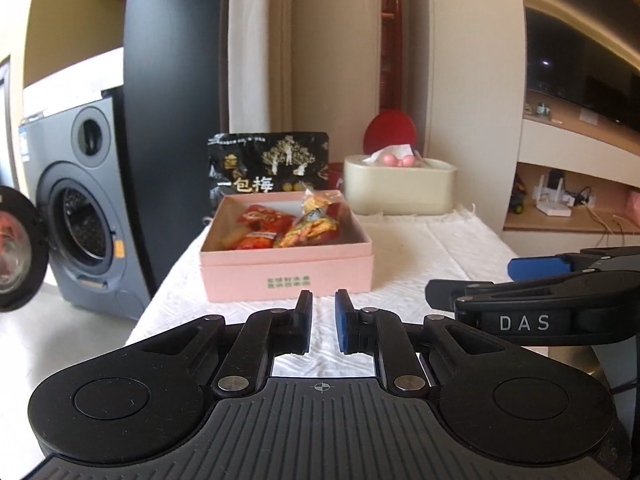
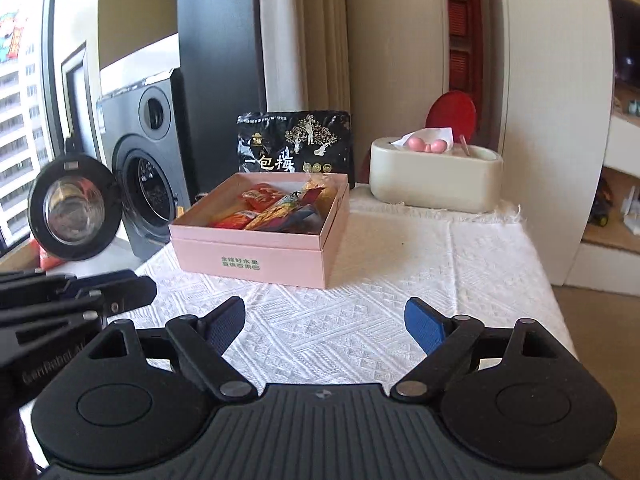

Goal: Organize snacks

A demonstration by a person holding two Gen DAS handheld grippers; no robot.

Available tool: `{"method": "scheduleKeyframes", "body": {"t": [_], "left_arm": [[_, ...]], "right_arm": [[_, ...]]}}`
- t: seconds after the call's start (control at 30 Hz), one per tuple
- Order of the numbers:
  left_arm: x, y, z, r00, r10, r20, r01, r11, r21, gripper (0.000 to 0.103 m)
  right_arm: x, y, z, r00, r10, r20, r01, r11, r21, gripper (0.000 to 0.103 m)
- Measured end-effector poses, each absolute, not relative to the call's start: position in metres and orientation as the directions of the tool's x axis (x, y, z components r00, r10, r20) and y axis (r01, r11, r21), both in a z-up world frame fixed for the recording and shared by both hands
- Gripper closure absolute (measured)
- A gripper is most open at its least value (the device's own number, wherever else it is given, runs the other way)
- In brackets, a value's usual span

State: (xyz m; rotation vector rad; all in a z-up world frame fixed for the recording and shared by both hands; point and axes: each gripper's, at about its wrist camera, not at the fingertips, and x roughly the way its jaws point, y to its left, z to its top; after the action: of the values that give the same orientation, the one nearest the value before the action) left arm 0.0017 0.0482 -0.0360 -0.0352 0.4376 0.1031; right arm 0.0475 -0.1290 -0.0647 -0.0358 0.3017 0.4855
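Observation:
A pink box [image 1: 288, 270] [image 2: 256, 258] stands on the white tablecloth [image 1: 432, 256] [image 2: 380, 280] and holds several red and orange snack packets [image 1: 280, 228] [image 2: 272, 208]. A black snack bag [image 1: 270, 164] [image 2: 296, 144] stands upright right behind the box. My left gripper [image 1: 324, 320] is nearly shut with a narrow gap and nothing between its pads, just in front of the box; it also shows at the left of the right wrist view [image 2: 120, 286]. My right gripper [image 2: 325, 320] is open and empty over the cloth, right of the left one; it also shows in the left wrist view [image 1: 472, 284].
A cream tissue box [image 1: 400, 186] [image 2: 436, 178] with pink balls on top stands at the table's back right, a red round thing behind it. A grey washing machine [image 1: 88, 208] [image 2: 148, 168] with its door open stands left of the table. Shelves are at the right.

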Motion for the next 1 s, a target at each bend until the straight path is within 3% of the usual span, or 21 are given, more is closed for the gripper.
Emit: {"method": "scheduleKeyframes", "body": {"t": [1.0], "left_arm": [[0.0062, 0.0558, -0.0353, 0.881, 0.064, -0.469, -0.108, 0.992, -0.066, 0.088]], "right_arm": [[0.0457, -0.1244, -0.0661, 0.822, 0.467, -0.326, -0.482, 0.875, 0.038, 0.015]]}}
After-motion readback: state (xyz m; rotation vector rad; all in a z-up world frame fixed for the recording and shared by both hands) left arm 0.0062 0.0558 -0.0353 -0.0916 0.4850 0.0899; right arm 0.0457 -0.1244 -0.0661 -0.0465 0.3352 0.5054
